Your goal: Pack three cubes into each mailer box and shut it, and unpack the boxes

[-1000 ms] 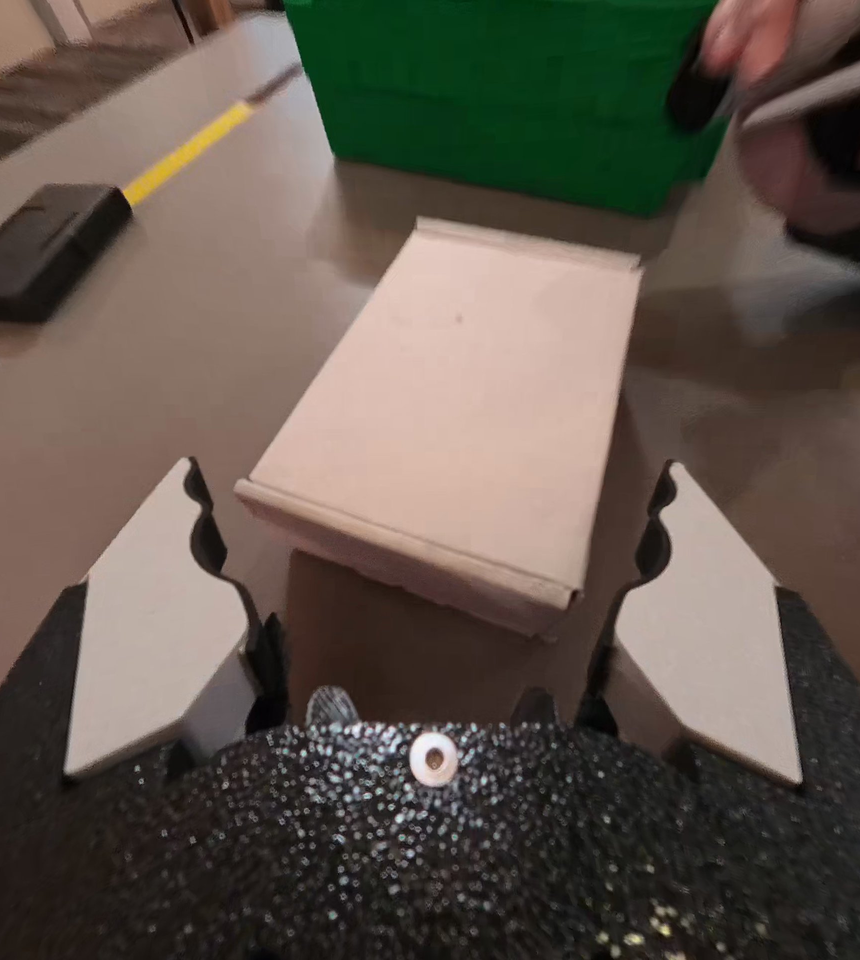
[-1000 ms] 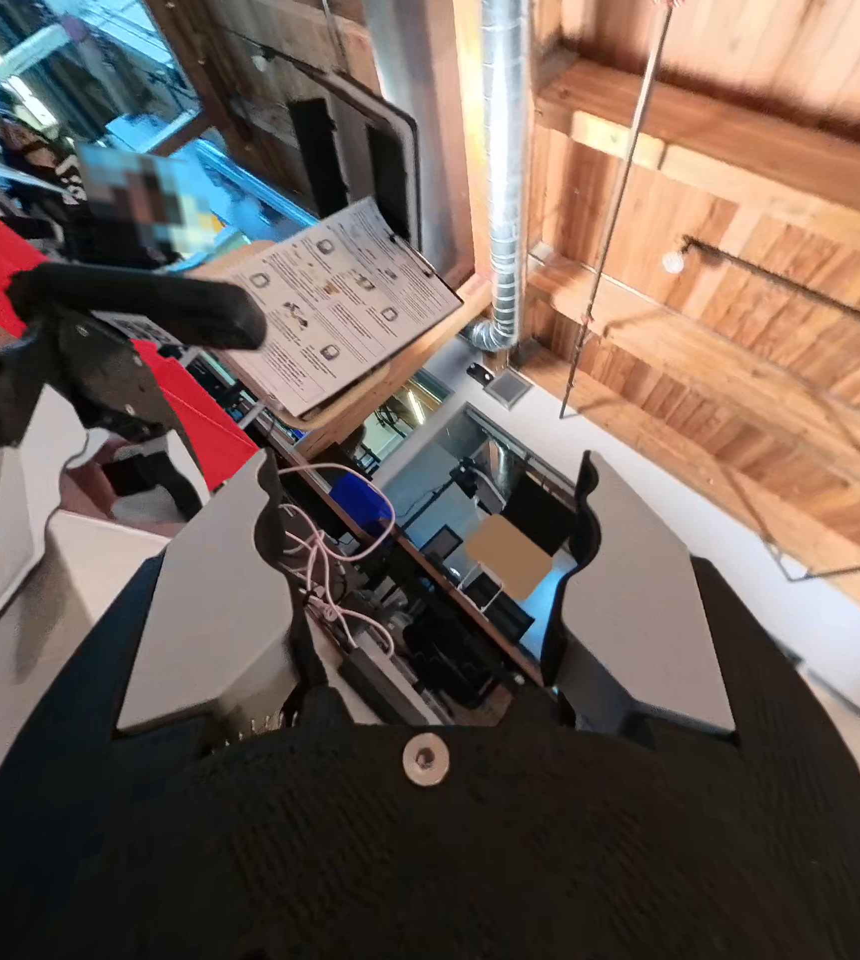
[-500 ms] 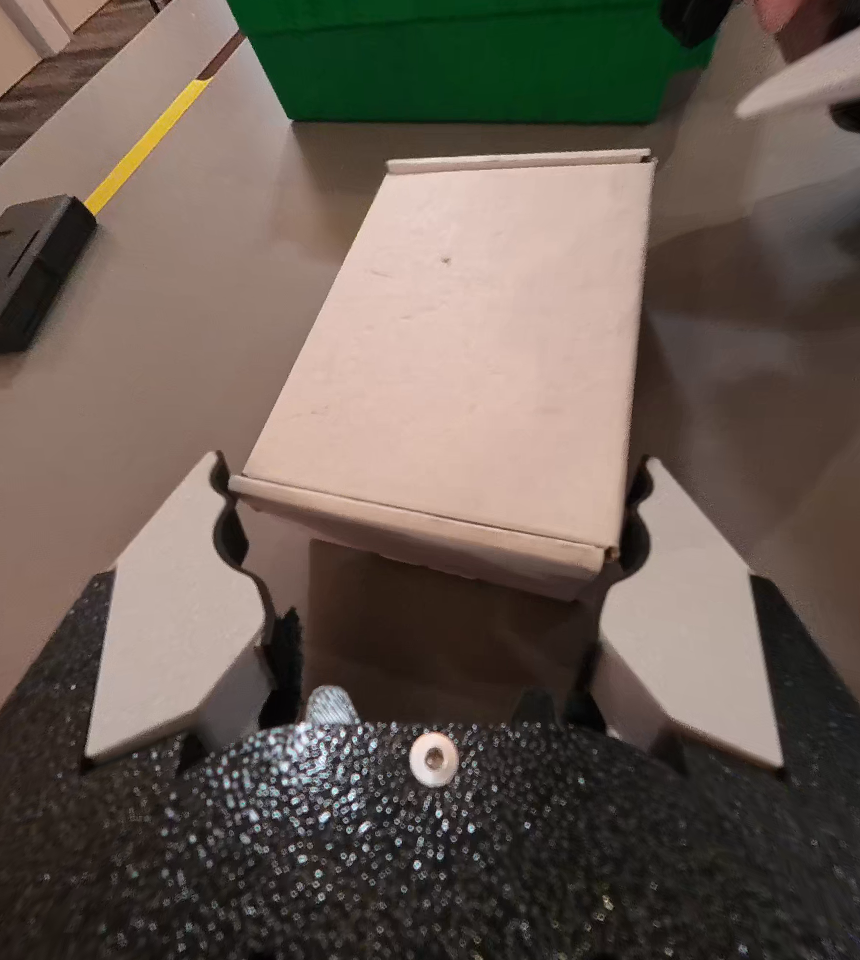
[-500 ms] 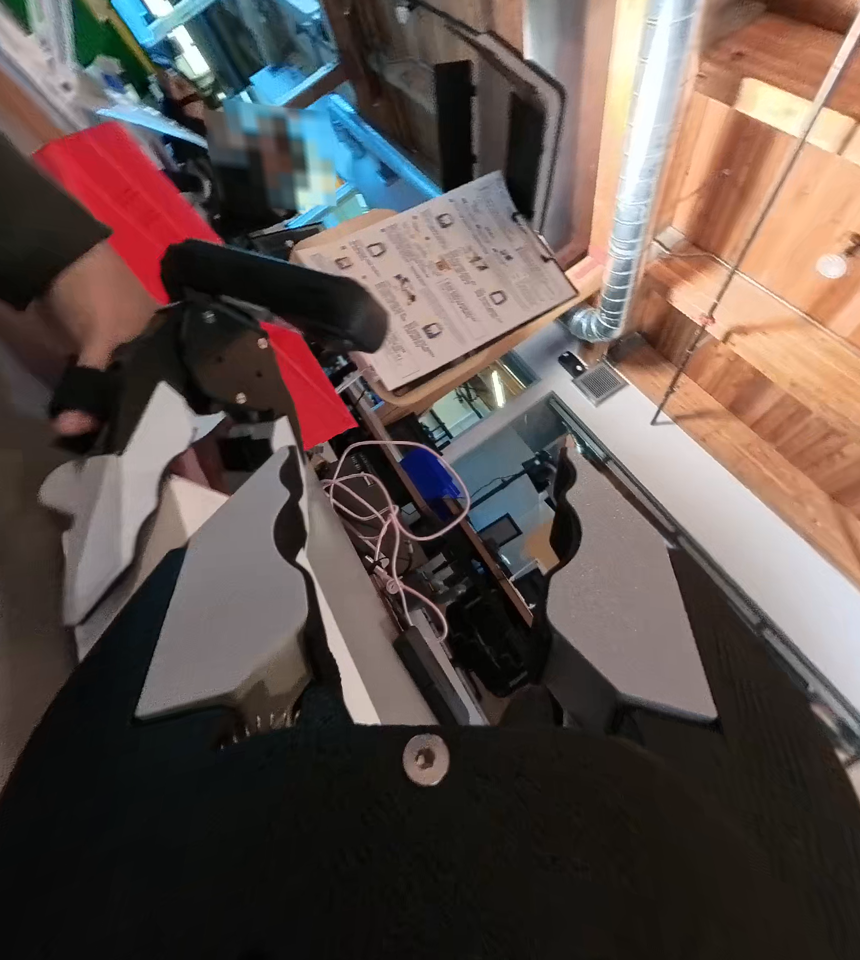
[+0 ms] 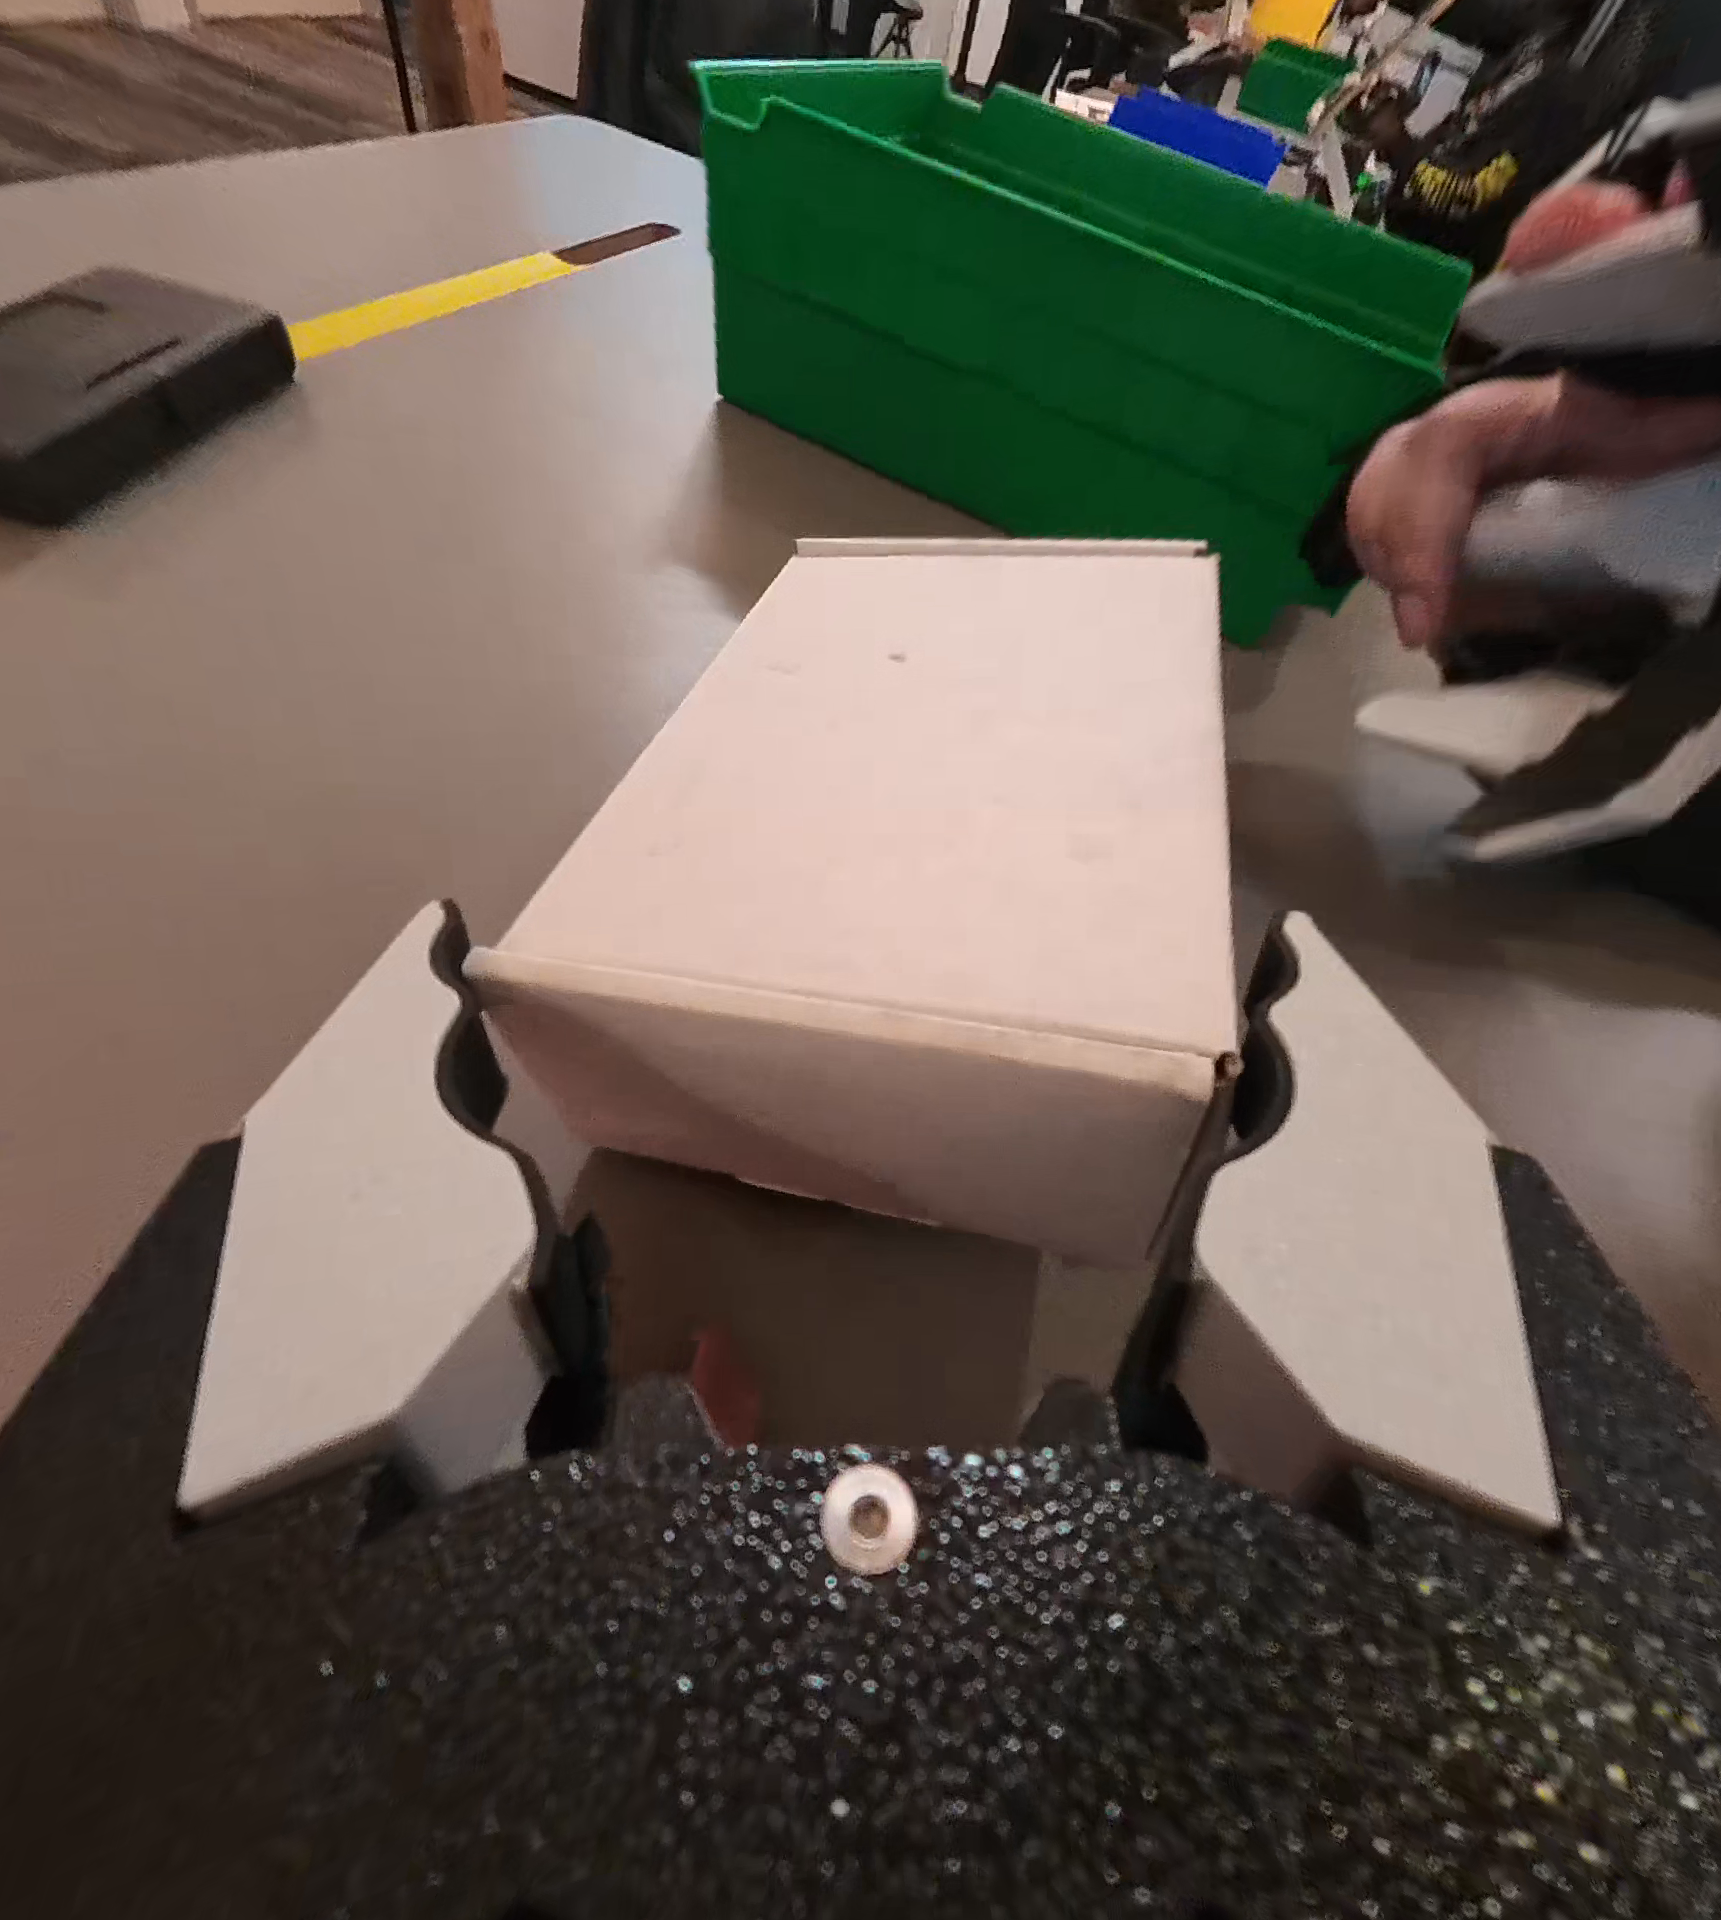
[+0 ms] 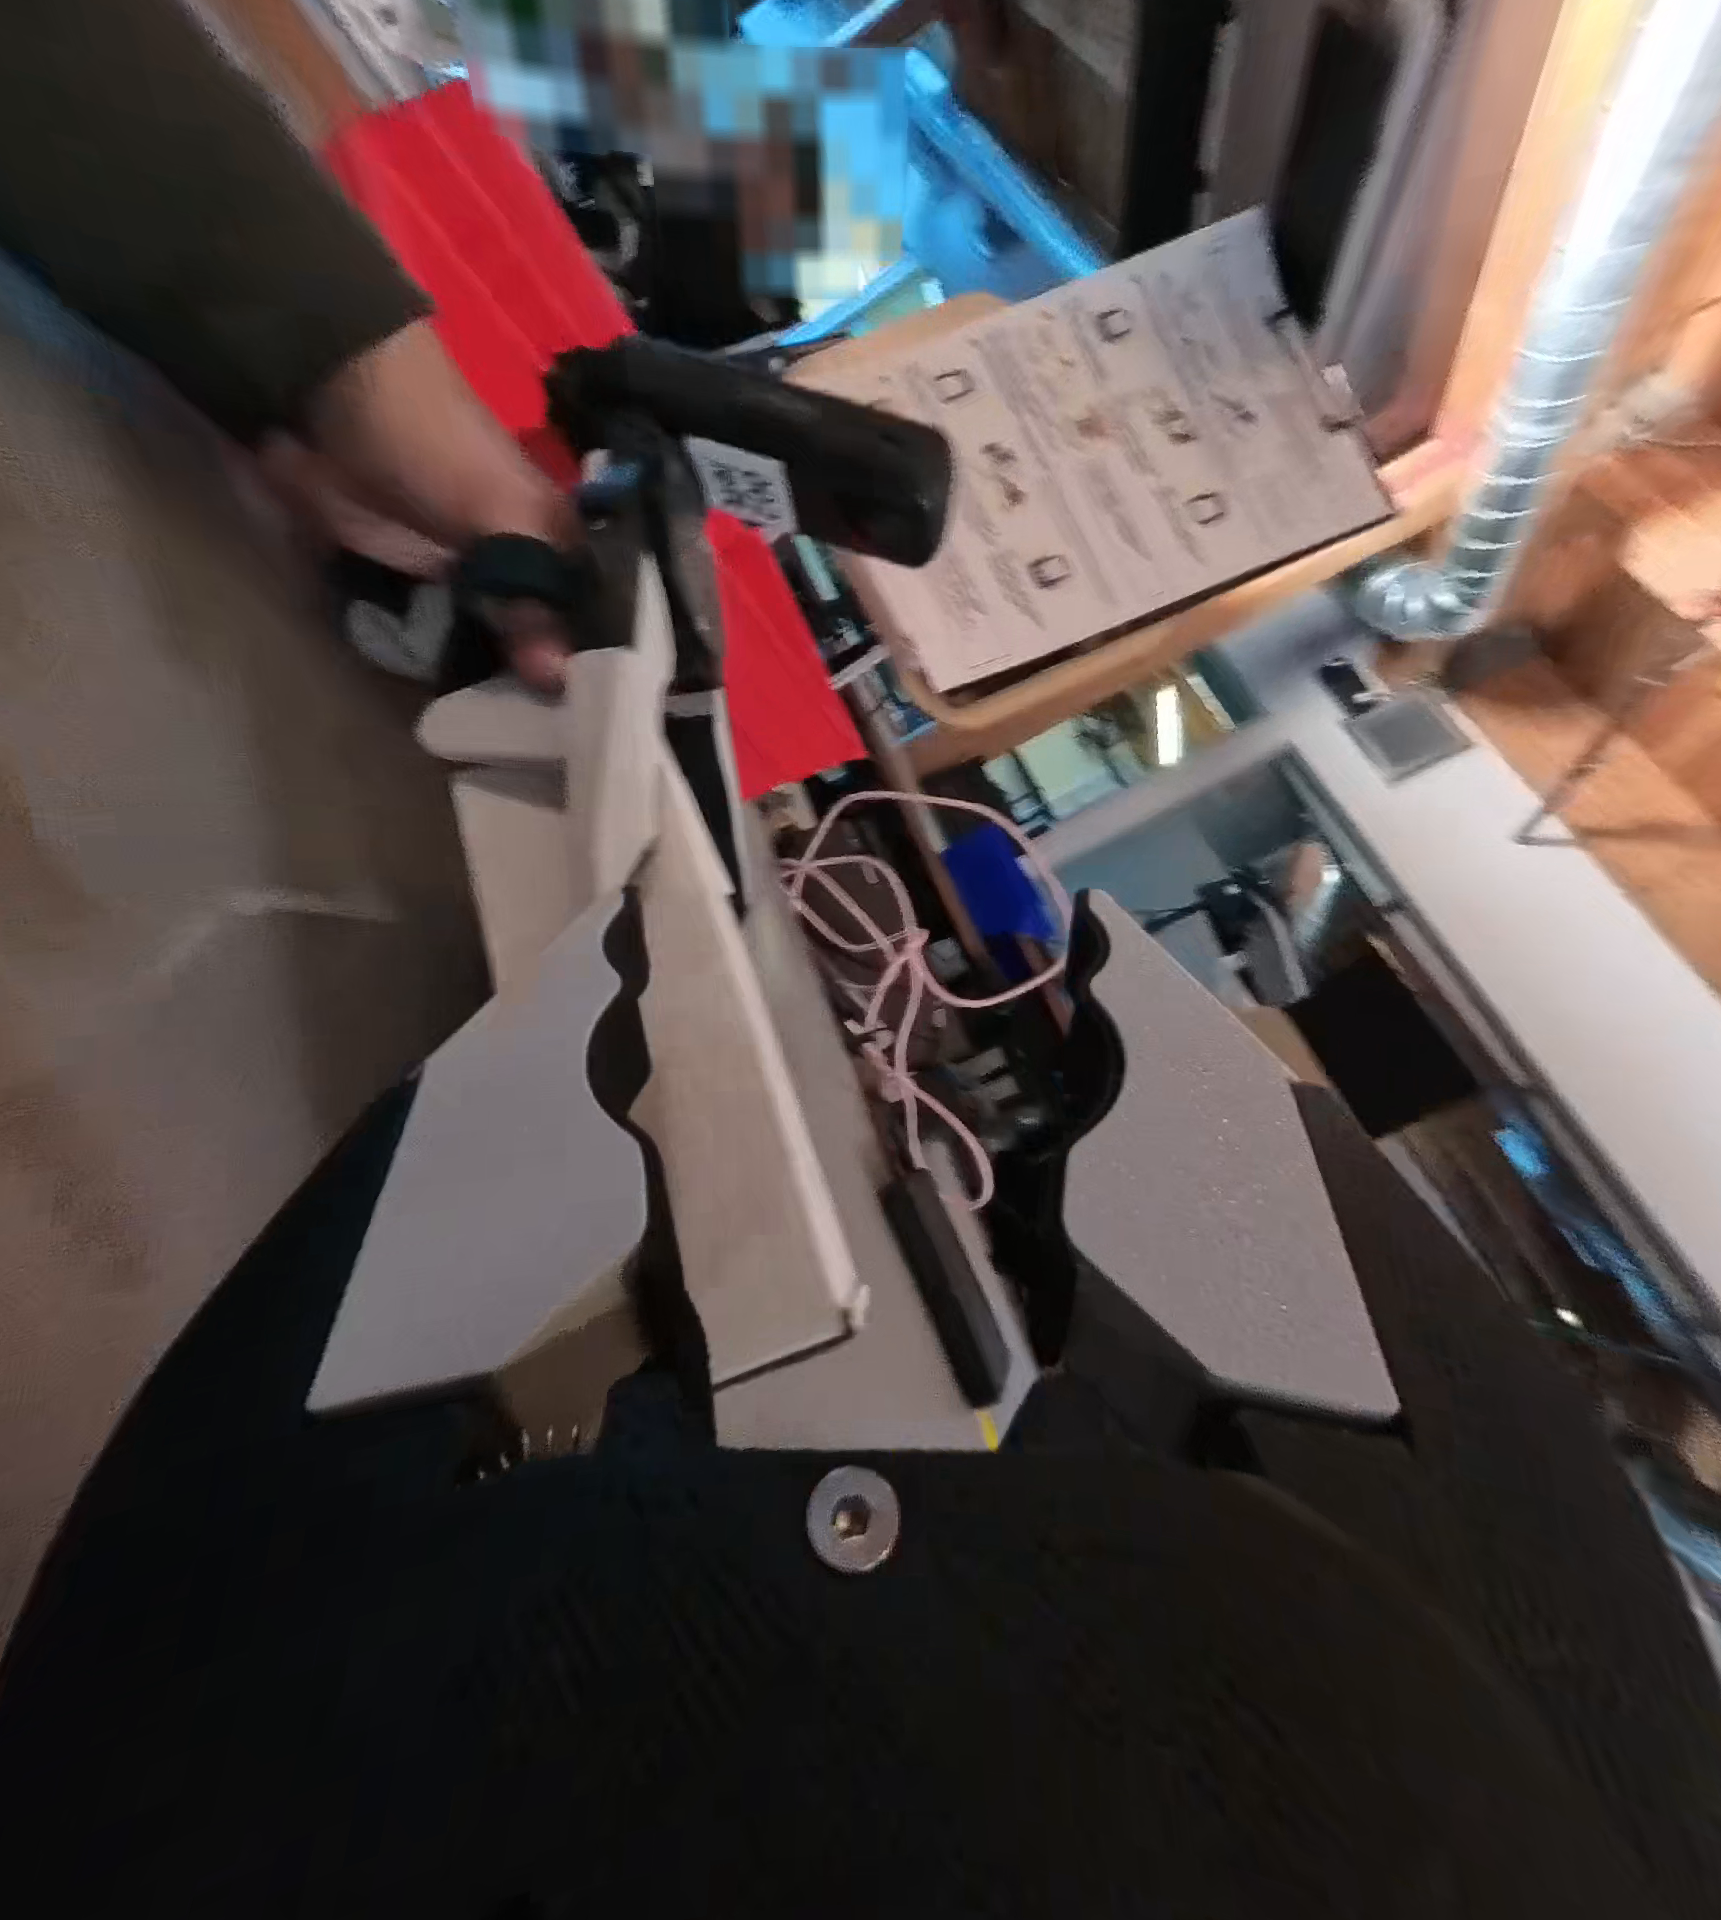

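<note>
The box (image 5: 918,831) lies closed on the table (image 5: 316,675), its near end clamped in the left gripper's (image 5: 854,997) jaws, while the right gripper's (image 6: 861,987) jaws gape beside its far end.

Black case (image 5: 66,390), yellow tape (image 5: 430,303)

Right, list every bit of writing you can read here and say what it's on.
printed sheet on the clipboard: text too blurred to read.
code sticker: a small pattern, nothing readable.
yellow print on a dark garment: too blurred to read.
mailer box and green bin: no writing visible.
</note>
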### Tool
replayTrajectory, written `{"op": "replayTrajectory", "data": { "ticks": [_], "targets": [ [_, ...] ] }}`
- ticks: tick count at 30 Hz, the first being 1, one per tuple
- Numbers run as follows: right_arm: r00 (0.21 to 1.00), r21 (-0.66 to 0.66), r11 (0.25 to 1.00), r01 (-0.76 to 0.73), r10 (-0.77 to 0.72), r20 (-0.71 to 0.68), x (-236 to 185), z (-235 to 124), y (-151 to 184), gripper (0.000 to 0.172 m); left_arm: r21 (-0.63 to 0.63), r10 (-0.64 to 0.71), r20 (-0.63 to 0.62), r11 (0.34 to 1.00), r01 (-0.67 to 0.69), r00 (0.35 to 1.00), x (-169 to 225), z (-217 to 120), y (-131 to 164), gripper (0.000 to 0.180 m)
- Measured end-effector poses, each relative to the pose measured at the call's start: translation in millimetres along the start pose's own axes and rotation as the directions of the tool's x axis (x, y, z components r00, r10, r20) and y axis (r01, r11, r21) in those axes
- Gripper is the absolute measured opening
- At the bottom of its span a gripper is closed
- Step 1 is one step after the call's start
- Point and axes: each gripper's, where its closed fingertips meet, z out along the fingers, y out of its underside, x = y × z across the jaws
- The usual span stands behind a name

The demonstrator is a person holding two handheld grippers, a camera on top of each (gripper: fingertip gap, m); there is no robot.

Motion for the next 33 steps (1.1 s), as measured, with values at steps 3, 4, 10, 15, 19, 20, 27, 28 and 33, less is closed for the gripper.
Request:
{"op": "replayTrajectory", "data": {
  "ticks": [3, 4, 10, 15, 19, 20, 27, 28, 33],
  "targets": [
    [0.993, -0.09, 0.996, 0.03, -0.019, 0.119, -23.3, 6.0, 15.4, 0.081, 0.014, -0.06, -0.012, 0.998, 0.06, 0.998, -0.5, -0.5, -1.1, 0.142],
    [0.988, -0.118, 0.992, 0.042, -0.024, 0.152, -30.5, 7.8, 22.0, 0.083, 0.014, -0.068, -0.014, 0.998, 0.069, 0.998, -0.5, -0.4, -1.0, 0.142],
    [0.96, -0.278, 0.932, 0.234, -0.177, 0.217, -47.4, 15.4, 59.5, 0.079, 0.014, -0.117, -0.12, 0.993, 0.119, 0.986, 16.4, 0.8, -1.1, 0.142],
    [0.903, -0.35, 0.832, 0.429, -0.391, 0.179, -28.8, 11.0, 64.0, 0.069, 0.146, 0.106, -0.195, 0.986, -0.078, 0.975, 40.1, -14.5, -13.7, 0.155],
    [0.975, -0.362, 0.915, 0.181, -0.12, 0.185, -28.3, 3.5, 63.0, 0.068, 0.109, 0.357, -0.02, 0.929, -0.353, 0.934, 31.1, -14.3, -5.3, 0.159],
    [0.977, -0.354, 0.922, 0.156, -0.092, 0.192, -28.9, 2.1, 62.8, 0.068, 0.077, 0.423, 0.035, 0.902, -0.424, 0.906, 26.4, -12.1, -2.3, 0.159],
    [0.973, -0.287, 0.951, 0.118, -0.053, 0.223, -33.3, -0.7, 52.7, 0.068, 0.055, 0.725, 0.234, 0.655, -0.754, 0.648, 41.9, -9.6, -15.2, 0.11],
    [0.973, -0.284, 0.952, 0.112, -0.047, 0.225, -33.9, -0.6, 51.9, 0.068, 0.063, 0.739, 0.237, 0.637, -0.769, 0.631, 46.6, -8.7, -16.5, 0.108],
    [0.967, -0.269, 0.956, 0.117, -0.049, 0.248, -38.7, -1.1, 48.8, 0.068, 0.036, 0.804, 0.239, 0.552, -0.833, 0.544, 53.7, -4.5, -10.3, 0.082]
  ]
}}
